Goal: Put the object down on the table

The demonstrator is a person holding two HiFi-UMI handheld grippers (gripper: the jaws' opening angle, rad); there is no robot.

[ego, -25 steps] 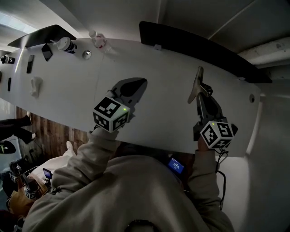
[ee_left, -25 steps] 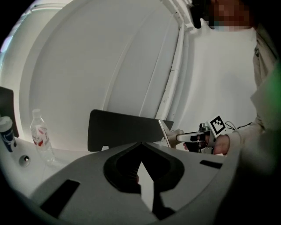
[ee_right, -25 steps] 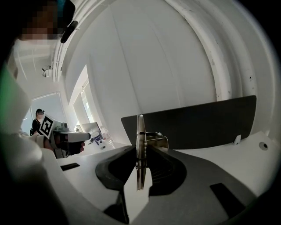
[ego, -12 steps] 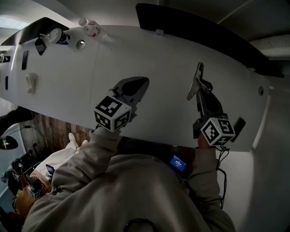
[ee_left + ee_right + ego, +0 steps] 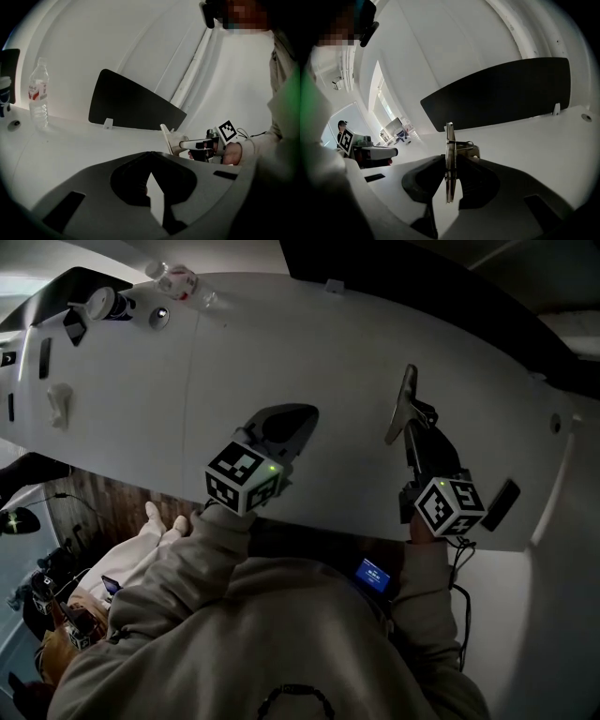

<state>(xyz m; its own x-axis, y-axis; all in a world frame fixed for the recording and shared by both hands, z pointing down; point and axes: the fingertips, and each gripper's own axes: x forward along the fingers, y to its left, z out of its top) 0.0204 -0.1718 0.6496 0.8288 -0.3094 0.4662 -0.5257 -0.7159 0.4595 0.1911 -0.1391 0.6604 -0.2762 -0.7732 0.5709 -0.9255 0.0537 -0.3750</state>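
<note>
Head view: the white worktop [image 5: 309, 352] runs across the upper frame, with a dark panel [image 5: 422, 287] standing along its far edge. Small things cluster at the upper left: a water bottle [image 5: 178, 279], a dark flat item [image 5: 73, 326] and a crumpled white piece [image 5: 61, 399], all well apart from both grippers. Nothing lies between the grippers and the bare worktop around them. The left gripper [image 5: 305, 413] sits at centre. The right gripper [image 5: 412, 423] is at centre right with a metal clip [image 5: 405, 399] sticking up from its tip.

Left gripper view: the left gripper [image 5: 150, 153] has its jaws closed tip to tip with nothing between them. Beyond, the water bottle [image 5: 38, 93] stands upright at far left. It is clear with a red label, and how full it is cannot be told. The dark panel [image 5: 131, 105] stands behind, and the right gripper [image 5: 187, 144] carries the metal clip [image 5: 166, 138] at centre right.

Right gripper view: the right gripper [image 5: 449, 164] has its jaws clamped on the metal clip [image 5: 448, 133], a thin plate seen edge-on with a spring, over the worktop [image 5: 543, 140]. Whether the clip touches the worktop cannot be told. The left gripper [image 5: 393, 151] lies at left.
</note>
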